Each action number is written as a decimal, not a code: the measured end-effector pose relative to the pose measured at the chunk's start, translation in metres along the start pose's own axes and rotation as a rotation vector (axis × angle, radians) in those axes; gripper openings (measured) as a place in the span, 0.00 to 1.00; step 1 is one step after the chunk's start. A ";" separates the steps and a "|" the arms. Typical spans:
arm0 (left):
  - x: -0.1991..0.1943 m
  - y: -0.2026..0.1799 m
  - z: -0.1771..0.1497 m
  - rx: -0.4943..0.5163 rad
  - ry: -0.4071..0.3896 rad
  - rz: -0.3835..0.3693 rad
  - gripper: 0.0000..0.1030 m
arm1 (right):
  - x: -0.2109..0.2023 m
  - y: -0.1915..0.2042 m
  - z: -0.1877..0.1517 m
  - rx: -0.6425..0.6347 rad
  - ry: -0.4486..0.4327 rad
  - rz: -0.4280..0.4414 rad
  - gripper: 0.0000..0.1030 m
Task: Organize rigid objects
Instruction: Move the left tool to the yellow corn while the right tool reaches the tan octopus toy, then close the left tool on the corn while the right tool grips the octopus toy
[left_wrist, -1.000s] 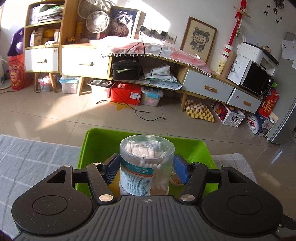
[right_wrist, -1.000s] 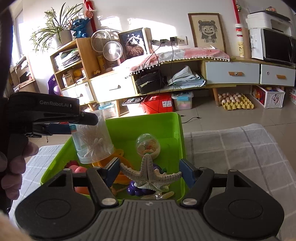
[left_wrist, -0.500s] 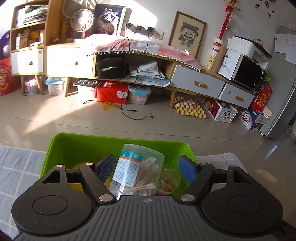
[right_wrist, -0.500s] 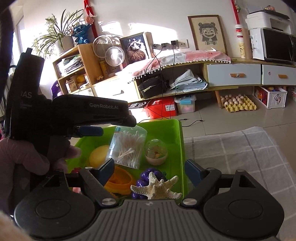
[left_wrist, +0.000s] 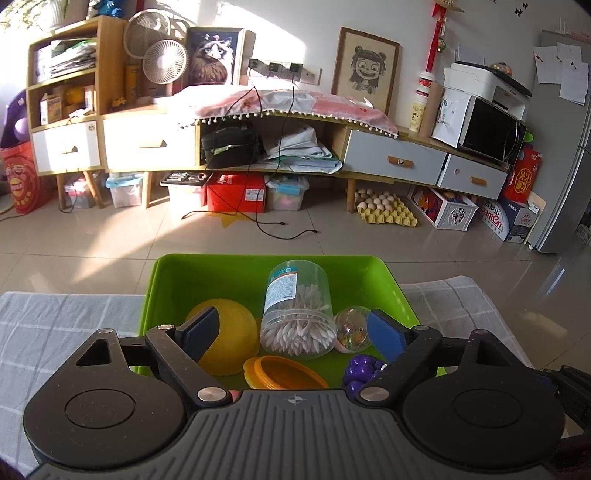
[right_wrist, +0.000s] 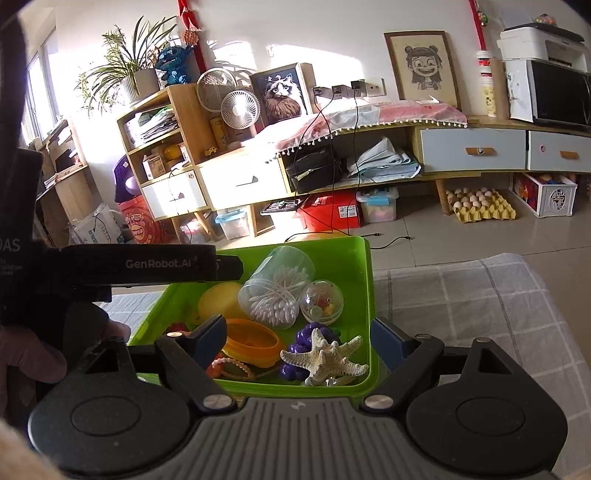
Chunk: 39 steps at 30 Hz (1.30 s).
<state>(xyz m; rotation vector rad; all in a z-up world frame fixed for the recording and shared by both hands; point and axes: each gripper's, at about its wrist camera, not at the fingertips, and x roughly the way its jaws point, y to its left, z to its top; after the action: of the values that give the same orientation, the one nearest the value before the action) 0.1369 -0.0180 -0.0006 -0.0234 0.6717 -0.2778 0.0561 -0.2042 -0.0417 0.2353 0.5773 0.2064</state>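
Red toy (right_wrist: 177, 328) — half-hidden behind left hand-held gripper (right_wrist: 236, 267)

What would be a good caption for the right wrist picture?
Open right gripper above a green bin holding a starfish, cotton swab jar and toys.

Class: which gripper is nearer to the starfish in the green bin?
Right. The starfish lies between the open right gripper's fingers; the left gripper, also open, is over the bin's other side.
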 end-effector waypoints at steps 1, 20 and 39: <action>-0.004 0.000 -0.002 0.009 -0.007 0.002 0.85 | -0.003 0.000 0.000 0.000 0.002 0.000 0.54; -0.072 0.022 -0.080 0.002 0.036 0.076 0.95 | -0.058 -0.011 -0.019 -0.040 0.061 -0.019 0.67; -0.079 0.036 -0.160 0.070 0.114 -0.029 0.95 | -0.045 0.017 -0.129 -0.375 0.288 0.091 0.68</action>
<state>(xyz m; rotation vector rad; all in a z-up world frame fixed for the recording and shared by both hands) -0.0121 0.0485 -0.0818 0.0497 0.7750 -0.3321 -0.0549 -0.1784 -0.1190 -0.1353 0.8010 0.4353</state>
